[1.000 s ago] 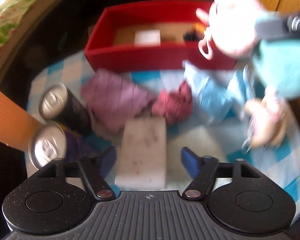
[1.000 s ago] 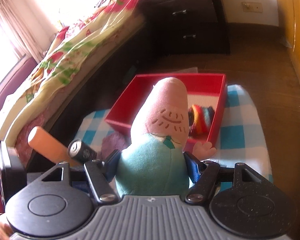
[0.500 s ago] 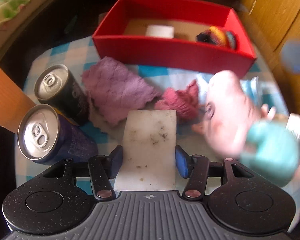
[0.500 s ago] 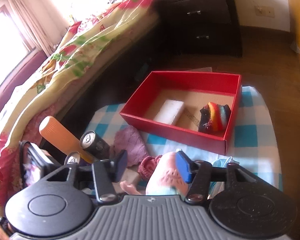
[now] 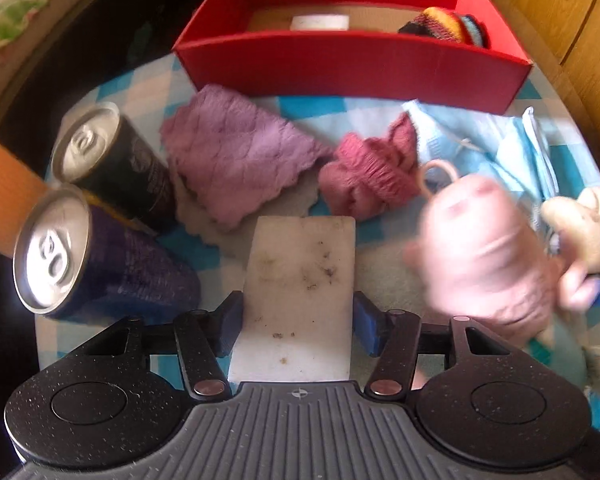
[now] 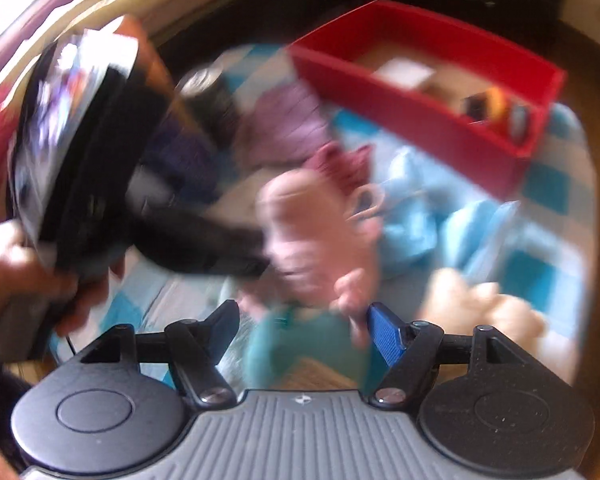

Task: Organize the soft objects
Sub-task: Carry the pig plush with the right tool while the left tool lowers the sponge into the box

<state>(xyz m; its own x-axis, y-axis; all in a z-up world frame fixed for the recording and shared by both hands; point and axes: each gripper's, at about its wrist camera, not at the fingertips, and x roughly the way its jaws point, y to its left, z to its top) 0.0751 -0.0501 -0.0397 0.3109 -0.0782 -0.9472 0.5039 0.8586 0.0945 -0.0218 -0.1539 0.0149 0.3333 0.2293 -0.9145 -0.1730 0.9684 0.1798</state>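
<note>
The pink plush toy [image 5: 480, 248], gripped over the red box [image 5: 352, 68] a second ago, now lies on the checked cloth [image 5: 312, 108] near its right edge, beside a beige plush [image 5: 584, 220]. The right gripper [image 6: 300, 320] has just been opening; its fingers stand apart around the toy's teal body, though blur hides any contact. The left gripper [image 5: 298, 320] has come down, its pads against the white sponge [image 5: 300, 280], with two cans [image 5: 112, 160] near the cloth's left edge.
</note>
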